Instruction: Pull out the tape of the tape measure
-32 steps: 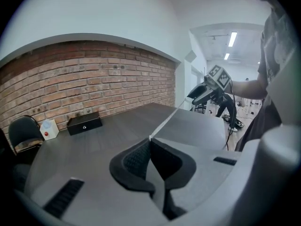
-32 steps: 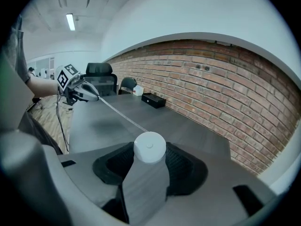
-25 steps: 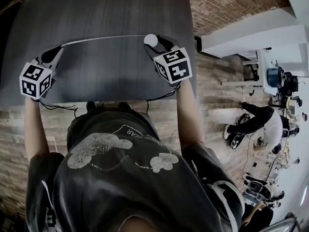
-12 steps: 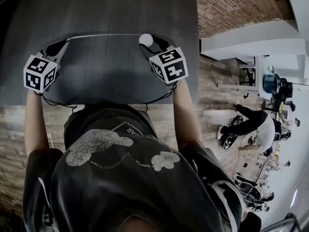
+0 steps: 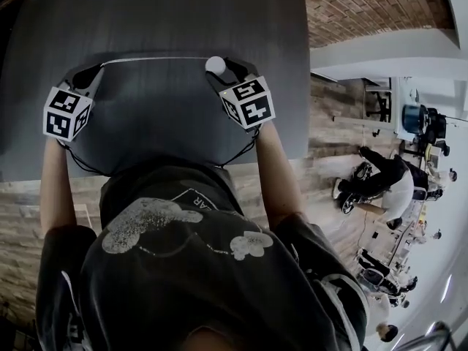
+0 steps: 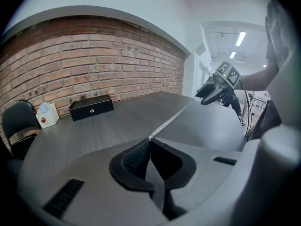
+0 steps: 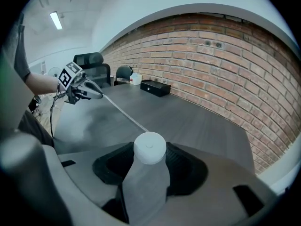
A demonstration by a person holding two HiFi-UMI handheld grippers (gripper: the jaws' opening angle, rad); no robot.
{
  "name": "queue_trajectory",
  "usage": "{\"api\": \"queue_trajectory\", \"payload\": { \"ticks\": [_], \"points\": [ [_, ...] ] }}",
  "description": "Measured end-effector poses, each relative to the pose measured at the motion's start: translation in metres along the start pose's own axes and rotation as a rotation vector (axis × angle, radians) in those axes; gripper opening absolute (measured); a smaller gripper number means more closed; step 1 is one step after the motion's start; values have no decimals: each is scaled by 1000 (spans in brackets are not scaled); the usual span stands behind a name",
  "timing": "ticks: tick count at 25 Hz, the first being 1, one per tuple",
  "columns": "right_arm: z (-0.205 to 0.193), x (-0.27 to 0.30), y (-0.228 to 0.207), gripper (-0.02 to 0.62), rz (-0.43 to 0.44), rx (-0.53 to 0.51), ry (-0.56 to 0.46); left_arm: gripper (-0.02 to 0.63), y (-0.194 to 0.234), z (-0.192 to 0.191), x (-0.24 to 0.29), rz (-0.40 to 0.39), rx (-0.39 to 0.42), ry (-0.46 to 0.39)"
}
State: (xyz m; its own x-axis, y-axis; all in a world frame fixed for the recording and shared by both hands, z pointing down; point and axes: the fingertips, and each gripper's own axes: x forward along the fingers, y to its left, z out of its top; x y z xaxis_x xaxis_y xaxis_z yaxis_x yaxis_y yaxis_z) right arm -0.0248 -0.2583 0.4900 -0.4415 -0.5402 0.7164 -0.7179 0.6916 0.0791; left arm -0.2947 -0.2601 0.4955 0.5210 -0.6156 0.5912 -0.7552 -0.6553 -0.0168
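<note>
The thin white tape (image 5: 153,59) stretches taut between our left gripper (image 5: 99,69) and right gripper (image 5: 219,67), barring the dark grey wood-grain table (image 5: 168,13) crosswise. Beyond it we have bare tabletop up to a black rectangular box (image 6: 91,107) and a small white red-buttoned box (image 6: 47,115) beside the brick wall (image 6: 94,55).

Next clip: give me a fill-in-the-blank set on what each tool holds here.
1. The right tool is shut on the round tape measure, which is ____ in colour.
2. The left tool is ____ on the end of the tape.
3. Beyond the table stands a ____ wall.
Missing words: white; shut; brick.
</note>
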Motion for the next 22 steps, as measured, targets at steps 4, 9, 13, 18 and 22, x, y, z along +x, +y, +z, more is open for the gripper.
{"api": "queue_trajectory", "payload": {
  "ticks": [4,9,13,18,22],
  "points": [
    [-15,23,3,232,3,19,26,11,8,-15,15,2,-3,45],
    [-28,50,3,232,19,37,54,11,19,-31,35,6,9,95],
    [-38,67,-1,232,22,43,76,11,24,-39,50,-4,3,120],
    [-43,77,4,232,46,58,81,12,26,-48,53,7,-4,144],
    [-45,85,10,232,66,56,77,12,31,-59,53,28,1,172]
  ]
}}
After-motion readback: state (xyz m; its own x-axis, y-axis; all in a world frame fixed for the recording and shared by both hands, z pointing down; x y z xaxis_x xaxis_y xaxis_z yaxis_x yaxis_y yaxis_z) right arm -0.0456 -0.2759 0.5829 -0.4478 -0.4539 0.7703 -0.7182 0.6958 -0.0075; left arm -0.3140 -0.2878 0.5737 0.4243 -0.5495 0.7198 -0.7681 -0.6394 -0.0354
